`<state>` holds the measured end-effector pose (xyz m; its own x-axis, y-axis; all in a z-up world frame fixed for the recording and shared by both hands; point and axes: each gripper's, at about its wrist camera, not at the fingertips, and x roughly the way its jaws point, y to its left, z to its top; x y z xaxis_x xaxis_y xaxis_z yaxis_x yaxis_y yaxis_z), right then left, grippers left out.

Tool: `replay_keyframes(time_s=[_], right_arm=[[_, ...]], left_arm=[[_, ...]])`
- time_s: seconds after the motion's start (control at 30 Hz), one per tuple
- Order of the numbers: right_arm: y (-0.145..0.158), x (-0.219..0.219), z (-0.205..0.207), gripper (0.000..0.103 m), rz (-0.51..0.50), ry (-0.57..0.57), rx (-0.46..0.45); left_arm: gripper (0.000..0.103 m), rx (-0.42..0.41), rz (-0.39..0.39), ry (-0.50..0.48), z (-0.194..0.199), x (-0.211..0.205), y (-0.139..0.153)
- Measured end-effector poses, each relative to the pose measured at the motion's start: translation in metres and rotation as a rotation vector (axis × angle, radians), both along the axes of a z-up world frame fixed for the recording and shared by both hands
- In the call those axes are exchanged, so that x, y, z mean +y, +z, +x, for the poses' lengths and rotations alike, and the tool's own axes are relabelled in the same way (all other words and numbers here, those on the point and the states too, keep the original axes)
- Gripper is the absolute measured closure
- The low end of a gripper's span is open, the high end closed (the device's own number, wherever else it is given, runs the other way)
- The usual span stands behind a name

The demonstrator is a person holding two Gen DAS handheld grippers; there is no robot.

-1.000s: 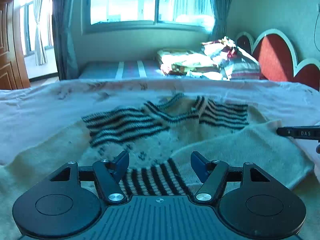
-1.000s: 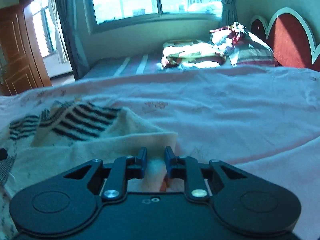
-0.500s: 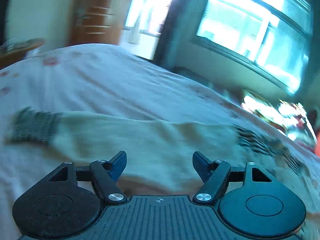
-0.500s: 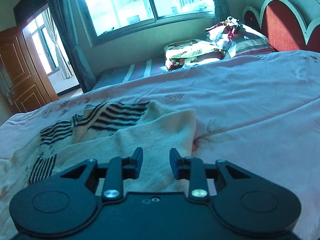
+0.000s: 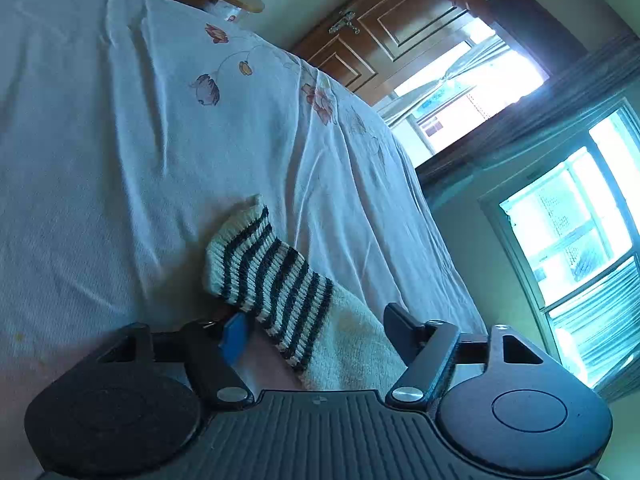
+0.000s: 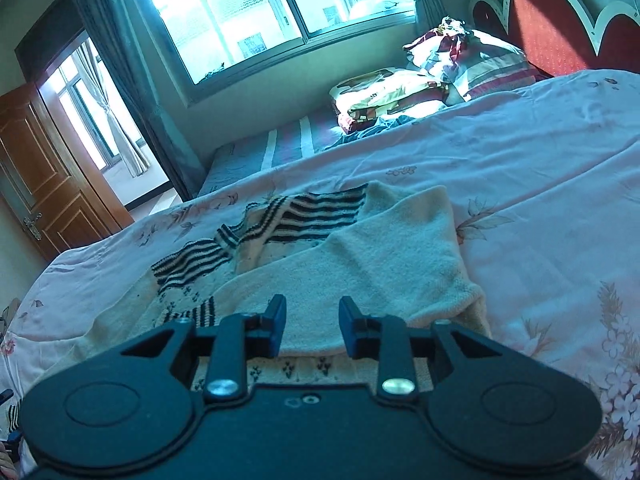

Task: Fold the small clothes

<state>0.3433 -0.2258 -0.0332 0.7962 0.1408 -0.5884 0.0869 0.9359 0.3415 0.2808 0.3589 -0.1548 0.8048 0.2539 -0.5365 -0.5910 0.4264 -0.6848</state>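
Jaws of the left gripper (image 5: pixel 316 332) have just been closing and now stand partly apart, with the striped cuff (image 5: pixel 266 274) and the cream sleeve (image 5: pixel 352 356) of a small knitted sweater lying between them. From the left wrist view I cannot tell for certain whether the pads press on the knit; a gap shows beside the far finger, so it reads as not yet gripped. Jaws of the right gripper (image 6: pixel 312 326) stand narrowly apart and hold nothing, hovering just above the folded cloth.

Largest first: a bed (image 6: pixel 540 184) covered by a pale flowered sheet fills both views, with pillows (image 6: pixel 472 60) piled at its far end under a window (image 6: pixel 260 4), and a wooden door (image 6: pixel 36 184) off to one side.

On the sheet lies the sweater (image 6: pixel 360 264), cream with dark stripes across its chest. In the right wrist view one cream sleeve is already laid across the body. The other sleeve stretches outward over the sheet, ending in the striped cuff seen in the left wrist view.

The step in hand appears to be taking this second sleeve to fold it inward. To do it well, close fully on the sleeve just behind the cuff, catching both layers of knit but not the sheet beneath. Lift only slightly, then carry the cuff across the body so the sleeve lies flat and straight. The right gripper could steady the body so the earlier fold does not shift.
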Motion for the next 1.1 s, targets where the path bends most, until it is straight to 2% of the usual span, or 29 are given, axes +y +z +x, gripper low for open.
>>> replay_keyframes(time_s=[0.07,0.13,0.17,0.23,0.37,0.47,0.57,0.63,0.77,0.83,0.9,0.93,0.97,1.0,1.07,1.1], right_arm=[[0.003,0.004,-0.004,0.073,-0.001,-0.005,-0.006],[0.004,0.005,-0.01,0.073,0.003,-0.011,-0.007],[0.004,0.004,-0.013,0.073,0.005,-0.014,-0.008],[0.003,0.002,-0.018,0.073,0.003,-0.02,-0.009],[-0.003,-0.009,-0.026,0.073,0.019,-0.048,-0.001],[-0.007,-0.023,-0.032,0.073,0.042,-0.076,0.001],[-0.009,-0.038,-0.036,0.073,0.06,-0.1,-0.004],[-0.011,-0.049,-0.037,0.073,0.073,-0.116,-0.003],[-0.015,-0.075,-0.037,0.073,0.11,-0.148,0.005],[-0.019,-0.085,-0.036,0.073,0.142,-0.143,0.011],[-0.021,-0.09,-0.032,0.072,0.164,-0.126,0.012],[-0.022,-0.09,-0.029,0.071,0.183,-0.11,0.012],[-0.023,-0.09,-0.025,0.069,0.208,-0.088,0.011],[-0.023,-0.088,-0.021,0.065,0.232,-0.065,0.011],[-0.026,-0.081,-0.011,0.062,0.282,-0.013,0.015],[-0.029,-0.076,-0.004,0.06,0.309,0.009,0.025]], left_arm=[[0.099,0.047,-0.067,0.02,0.003,0.014,-0.011],[0.099,0.006,-0.097,0.029,-0.001,0.016,-0.017],[0.099,0.021,-0.069,0.015,0.002,0.012,-0.014],[0.099,-0.008,-0.011,-0.052,0.016,0.0,0.0],[0.099,-0.057,0.153,-0.285,0.067,-0.061,0.042],[0.099,-0.09,0.234,-0.456,0.112,-0.127,0.064],[0.099,-0.064,0.318,-0.655,0.151,-0.206,0.07],[0.099,-0.014,0.377,-0.771,0.171,-0.263,0.069],[0.099,0.045,0.451,-0.93,0.194,-0.357,0.053],[0.099,0.087,0.499,-1.006,0.194,-0.402,0.045],[0.098,0.135,0.518,-1.102,0.196,-0.431,0.036],[0.098,0.145,0.546,-1.112,0.194,-0.44,0.036],[0.091,0.14,0.59,-1.103,0.187,-0.447,0.037],[0.065,0.113,0.607,-1.119,0.177,-0.445,0.043],[0.034,0.061,0.635,-1.095,0.152,-0.438,0.057],[0.033,0.043,0.67,-1.074,0.139,-0.43,0.065]])
